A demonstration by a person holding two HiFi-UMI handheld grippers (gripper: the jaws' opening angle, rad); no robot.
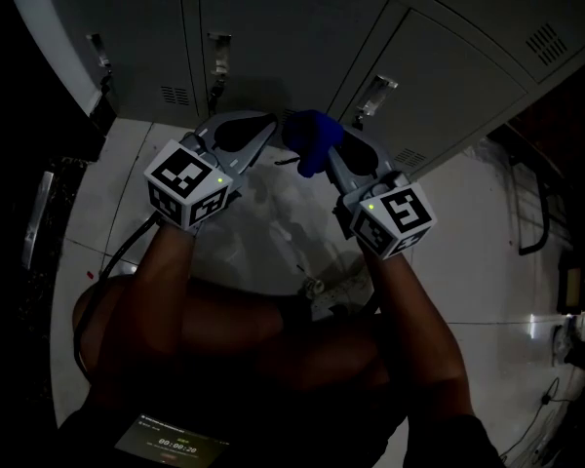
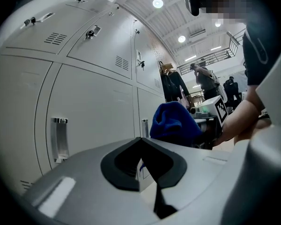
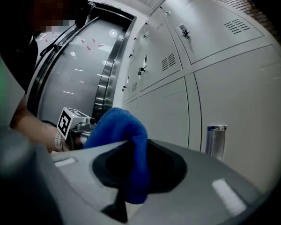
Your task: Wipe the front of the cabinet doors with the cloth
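The blue cloth (image 1: pixel 310 140) is bunched between the jaws of my right gripper (image 1: pixel 322 154), which is shut on it. In the right gripper view the cloth (image 3: pixel 126 139) drapes over the jaw tips of the right gripper (image 3: pixel 133 146). My left gripper (image 1: pixel 261 127) is just left of the cloth, its jaws shut with nothing between them. In its own view the left gripper (image 2: pixel 140 142) has its tips together and the cloth (image 2: pixel 172 121) shows beyond them. Both point at the grey cabinet doors (image 1: pixel 292 27), a short way off. The doors (image 2: pixel 89 107) (image 3: pixel 234 97) have chrome handles (image 2: pixel 59 137).
The scene is dim. A white tiled floor (image 1: pixel 273 237) lies under the grippers. A black cable (image 1: pixel 536 213) lies at the right and dark equipment (image 1: pixel 39 213) at the left. People (image 2: pixel 206 78) stand far down the row of cabinets. More door handles (image 1: pixel 375 96) project from the doors.
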